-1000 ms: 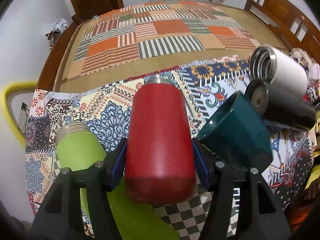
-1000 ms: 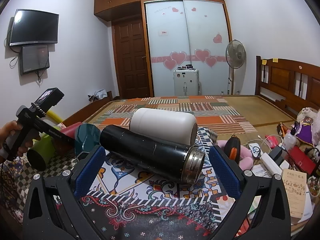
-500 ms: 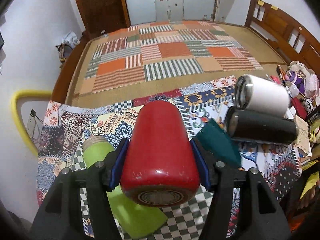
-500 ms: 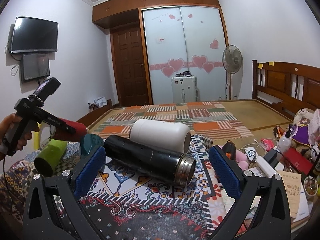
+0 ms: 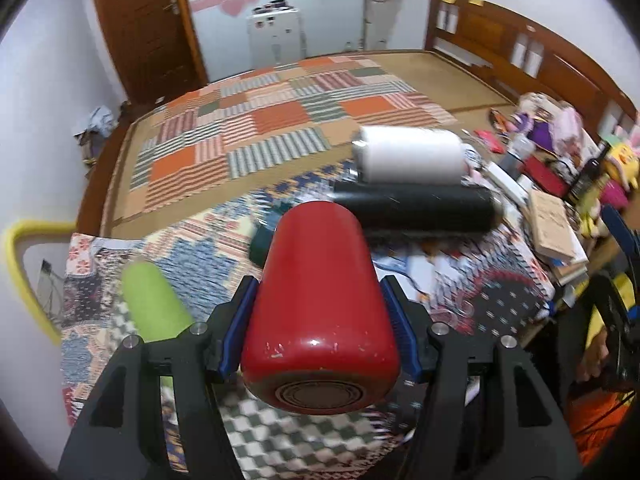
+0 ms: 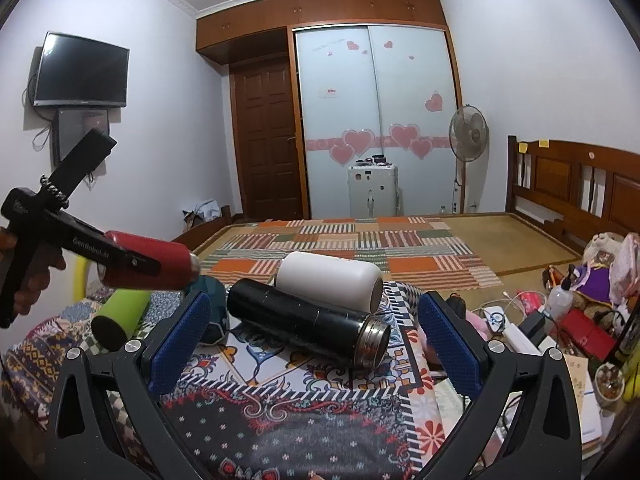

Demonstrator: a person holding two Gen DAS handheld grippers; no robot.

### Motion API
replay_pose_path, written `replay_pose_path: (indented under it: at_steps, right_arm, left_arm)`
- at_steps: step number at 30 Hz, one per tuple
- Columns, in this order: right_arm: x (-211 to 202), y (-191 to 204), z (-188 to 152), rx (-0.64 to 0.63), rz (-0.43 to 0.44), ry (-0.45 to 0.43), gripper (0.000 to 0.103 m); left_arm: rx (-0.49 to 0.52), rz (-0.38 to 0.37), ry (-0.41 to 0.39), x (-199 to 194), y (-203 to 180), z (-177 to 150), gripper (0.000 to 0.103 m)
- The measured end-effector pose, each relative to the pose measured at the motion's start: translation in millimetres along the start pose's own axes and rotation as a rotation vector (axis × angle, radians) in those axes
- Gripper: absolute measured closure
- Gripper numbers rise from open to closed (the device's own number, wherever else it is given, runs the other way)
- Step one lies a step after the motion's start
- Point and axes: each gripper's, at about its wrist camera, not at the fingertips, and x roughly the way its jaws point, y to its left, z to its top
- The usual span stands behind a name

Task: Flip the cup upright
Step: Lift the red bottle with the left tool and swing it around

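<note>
My left gripper [image 5: 320, 284] is shut on a red cup [image 5: 320, 300], clamped at its sides between the blue pads. The cup hangs in the air above the patterned table cloth [image 5: 208, 256]. It lies close to level, with its base toward the left camera. In the right wrist view the red cup [image 6: 160, 264] is up at the left with its metal rim pointing right, and a hand [image 6: 28, 284] holds that gripper's handle. My right gripper [image 6: 316, 316] stands open, low over the cloth, with nothing between its fingers.
On the cloth lie a green bottle [image 6: 120, 316], a teal cup [image 6: 210, 294], a black flask [image 6: 304, 320] and a white tumbler [image 6: 328, 276], all on their sides. Books, cables and toys [image 6: 568, 320] crowd the right end. A bed with a striped mat [image 6: 360, 240] lies beyond.
The left gripper has lifted the red cup off the table and tipped it until its base faces the camera. The right gripper has stayed open and has tilted upward a little.
</note>
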Motion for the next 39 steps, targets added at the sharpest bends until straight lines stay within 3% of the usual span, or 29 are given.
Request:
replay_pose_path:
  at_steps: [6,14,24,30,39]
  right_arm:
    - [-3.9,3.4,-7.2,-0.020,0.007,0.028,0.000]
    - [-3.1,7.6,-18.0,-0.035,0.010,0.072,0.000]
    - [5.3,13.9,-24.9,-0.038,0.031,0.114,0.000]
    - [8.0,24.3,-27.8,-0.046,0.055,0.132,0.000]
    - [12.3,36.8,-28.9,-0.065,0.067,0.148,0.000]
  left_arm:
    - [0.029,-0.067,0.020,19.8,-37.7,-30.9,0.042]
    - [0.055,-0.063,-0.022,37.9,-61.3,-54.6,0.042]
    - [0.047,-0.055,-0.061,40.3,-63.3,-67.5,0.042]
    - [0.010,-0.086,-0.012,55.1,-56.2,-73.9,0.041]
    - [0.031,-0.092,-0.075,34.8,-53.9,-78.8,0.041]
